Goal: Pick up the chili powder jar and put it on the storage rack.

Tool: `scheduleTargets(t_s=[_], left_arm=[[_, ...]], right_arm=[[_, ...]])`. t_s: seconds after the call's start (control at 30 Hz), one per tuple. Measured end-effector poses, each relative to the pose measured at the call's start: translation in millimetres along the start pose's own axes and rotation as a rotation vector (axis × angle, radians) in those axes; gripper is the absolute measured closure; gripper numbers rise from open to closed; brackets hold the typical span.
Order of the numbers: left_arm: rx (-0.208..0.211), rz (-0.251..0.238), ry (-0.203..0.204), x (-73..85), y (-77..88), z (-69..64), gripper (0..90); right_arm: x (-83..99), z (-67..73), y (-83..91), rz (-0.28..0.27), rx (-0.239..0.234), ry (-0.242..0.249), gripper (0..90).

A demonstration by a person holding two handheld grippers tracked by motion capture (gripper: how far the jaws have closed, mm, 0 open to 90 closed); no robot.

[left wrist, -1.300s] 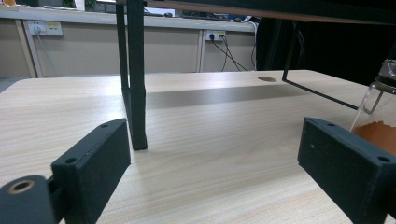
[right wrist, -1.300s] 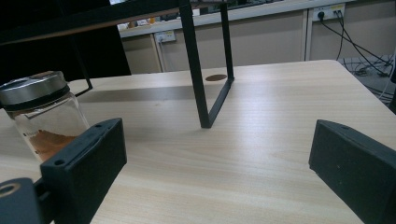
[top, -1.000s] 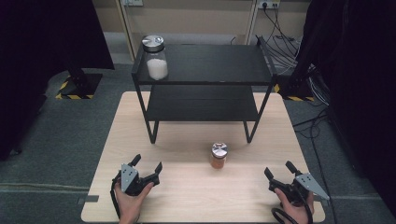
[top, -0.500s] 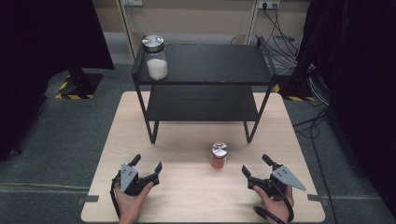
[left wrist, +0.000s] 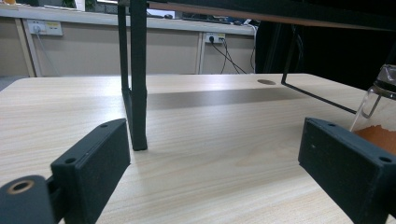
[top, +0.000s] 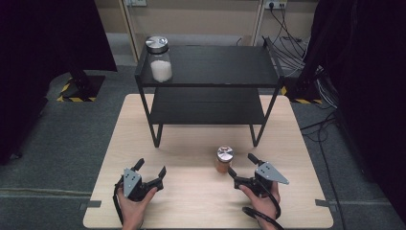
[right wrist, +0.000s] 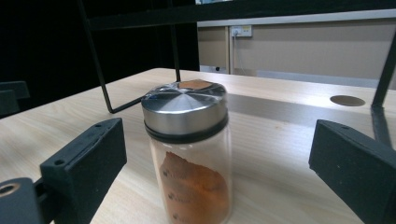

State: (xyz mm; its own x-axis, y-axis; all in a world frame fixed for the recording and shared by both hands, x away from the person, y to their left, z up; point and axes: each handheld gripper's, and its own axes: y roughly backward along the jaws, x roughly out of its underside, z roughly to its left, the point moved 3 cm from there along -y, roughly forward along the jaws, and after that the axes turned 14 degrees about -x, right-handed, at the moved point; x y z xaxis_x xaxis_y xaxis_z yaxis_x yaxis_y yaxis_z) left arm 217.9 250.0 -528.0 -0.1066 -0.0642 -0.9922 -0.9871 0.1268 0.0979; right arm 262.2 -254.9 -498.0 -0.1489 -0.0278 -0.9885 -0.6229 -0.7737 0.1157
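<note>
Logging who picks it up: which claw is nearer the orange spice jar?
Right. The right claw is open beside the spice jar, jar between its jaws; the left claw sits open across the table.

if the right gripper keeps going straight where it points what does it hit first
Most likely the small glass jar of orange powder with a steel lid: it stands upright between the open right gripper fingers, just ahead.

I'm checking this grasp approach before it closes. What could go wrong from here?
1. The spice jar is tall and narrow, and it sits nearer one of the right gripper's open fingers than the other, so that one may touch first and tip it.
2. Its smooth metal lid could slip if gripped there.
3. The shelf leg stands close behind, so a pushed jar might hit it.
</note>
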Motion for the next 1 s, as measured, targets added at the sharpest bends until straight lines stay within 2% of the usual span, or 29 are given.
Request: scheduleTargets(t_s=[0.3,0.57,1.0], left_arm=[[-0.001,0.003,0.002,-0.3,-0.4,-0.3,8.2],[0.000,0.003,0.003,-0.3,-0.4,-0.2,8.2],[-0.001,0.006,-0.005,-0.9,-0.4,-0.7,8.2]], right_arm=[[-1.5,-1.8,-20.9,0.020,-0.003,-0.013,5.8],[-0.2,-2.9,-35.9,0.051,-0.022,-0.007,12.1],[-1.7,-4.4,-46.3,0.093,-0.021,0.005,24.9]])
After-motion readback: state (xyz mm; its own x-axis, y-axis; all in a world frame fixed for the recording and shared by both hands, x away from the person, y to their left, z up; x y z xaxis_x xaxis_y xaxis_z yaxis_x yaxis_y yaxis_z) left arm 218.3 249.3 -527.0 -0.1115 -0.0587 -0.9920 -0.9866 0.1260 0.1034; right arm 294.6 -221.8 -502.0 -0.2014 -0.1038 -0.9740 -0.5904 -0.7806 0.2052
